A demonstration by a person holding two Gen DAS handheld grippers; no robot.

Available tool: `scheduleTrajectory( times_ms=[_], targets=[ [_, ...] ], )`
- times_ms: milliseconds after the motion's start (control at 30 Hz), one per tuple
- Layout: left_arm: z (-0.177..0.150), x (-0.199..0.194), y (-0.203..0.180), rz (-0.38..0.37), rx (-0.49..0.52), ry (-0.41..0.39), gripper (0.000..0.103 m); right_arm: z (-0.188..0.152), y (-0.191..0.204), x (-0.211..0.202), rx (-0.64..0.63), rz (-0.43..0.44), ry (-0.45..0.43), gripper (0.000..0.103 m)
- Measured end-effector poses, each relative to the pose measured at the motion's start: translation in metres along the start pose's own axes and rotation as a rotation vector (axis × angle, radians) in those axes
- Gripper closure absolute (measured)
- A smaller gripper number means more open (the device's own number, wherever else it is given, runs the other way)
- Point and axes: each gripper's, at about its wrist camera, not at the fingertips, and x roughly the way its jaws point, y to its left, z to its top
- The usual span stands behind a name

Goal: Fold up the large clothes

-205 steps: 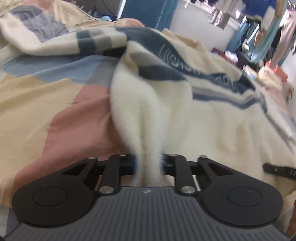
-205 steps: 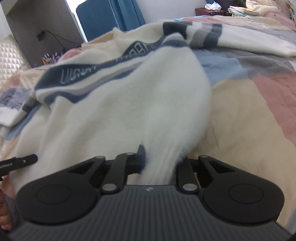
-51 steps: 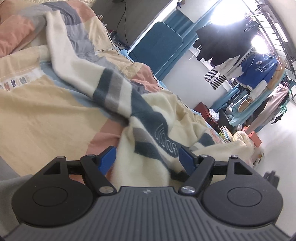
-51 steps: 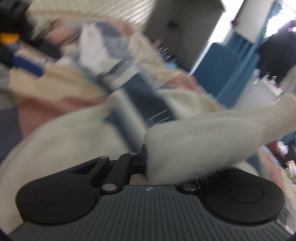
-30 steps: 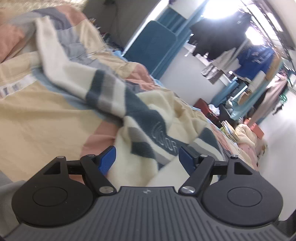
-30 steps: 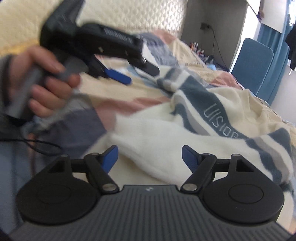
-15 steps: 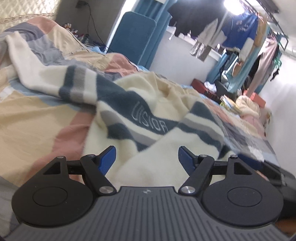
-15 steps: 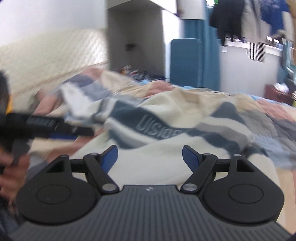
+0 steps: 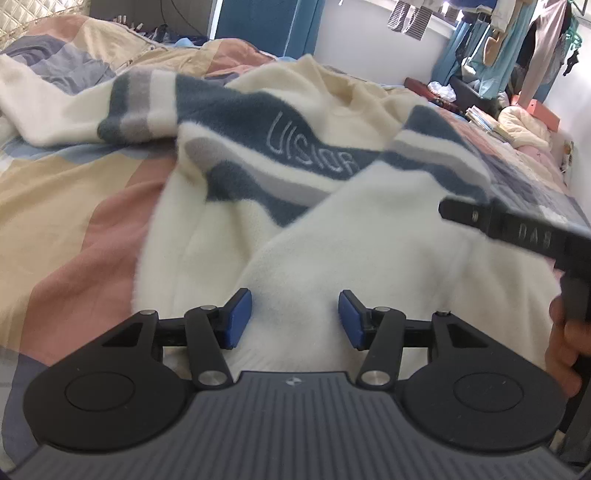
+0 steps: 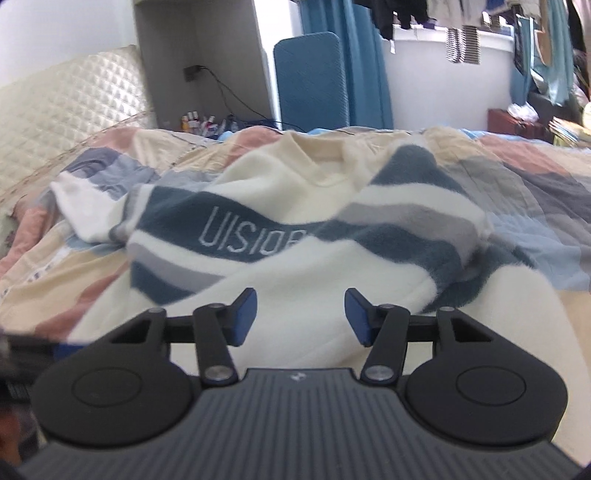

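Observation:
A cream fleece sweater (image 9: 332,236) with dark blue and grey stripes and white lettering lies on the bed, its right sleeve folded across the chest. It also shows in the right wrist view (image 10: 295,236). My left gripper (image 9: 294,318) is open and empty, its blue pads just above the cream hem area. My right gripper (image 10: 300,317) is open and empty over the lower front of the sweater. The right gripper's black body (image 9: 524,229) shows at the right edge of the left wrist view.
A patchwork quilt (image 9: 74,206) in pink, beige and blue covers the bed. A quilted headboard (image 10: 62,110) stands at the left. A blue chair (image 10: 310,81), a nightstand with bottles (image 10: 201,122) and hanging clothes (image 9: 517,22) lie beyond the bed.
Both grippers let go of the sweater and stand open. The right sleeve now lies folded over the chest. Both grippers have swung to face the sweater from the hem side.

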Motion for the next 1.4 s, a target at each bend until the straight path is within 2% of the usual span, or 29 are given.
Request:
scheduleTrajectory(
  times_ms=[167,300,400,533,633,700,767,867,933,1067,1167,1233,1400],
  targets=[
    [-0.001,-0.002,0.002,-0.007,-0.01,-0.005,0.044,0.003,0.011,0.009,0.012,-0.016,0.02,0.047],
    [0.001,-0.01,0.007,-0.04,-0.064,-0.031,0.042,-0.001,0.016,0.009,-0.032,-0.022,0.013,0.047],
    [0.004,-0.02,0.011,-0.052,-0.105,-0.073,0.042,0.0,0.01,0.008,-0.002,-0.019,0.007,0.047],
    [0.011,-0.04,0.026,-0.046,-0.2,-0.172,0.041,-0.002,0.007,0.012,0.009,-0.002,0.032,0.047],
    [0.019,-0.048,0.043,0.012,-0.267,-0.233,0.04,-0.007,0.012,0.017,-0.035,-0.019,0.061,0.049],
    [0.026,-0.047,0.055,0.048,-0.293,-0.243,0.04,-0.012,0.017,0.024,-0.1,-0.071,0.102,0.05],
    [0.036,-0.047,0.069,0.079,-0.306,-0.253,0.04,-0.016,0.014,0.028,-0.092,-0.068,0.123,0.05],
    [0.055,-0.049,0.097,0.154,-0.324,-0.275,0.04,-0.018,0.008,0.03,-0.059,-0.052,0.131,0.05],
    [0.07,-0.047,0.125,0.219,-0.381,-0.268,0.036,-0.018,0.006,0.028,-0.041,-0.042,0.125,0.05],
    [0.094,-0.034,0.194,0.265,-0.561,-0.232,0.035,-0.016,0.002,0.027,-0.014,-0.02,0.12,0.049],
    [0.103,-0.022,0.243,0.281,-0.62,-0.234,0.035,-0.014,-0.001,0.028,0.012,0.004,0.112,0.048],
    [0.1,-0.017,0.273,0.312,-0.679,-0.267,0.035,-0.014,-0.003,0.028,0.025,0.014,0.113,0.048],
    [0.088,-0.005,0.33,0.164,-0.875,-0.385,0.036,-0.014,-0.011,0.027,0.111,0.072,0.09,0.045]
  ],
)
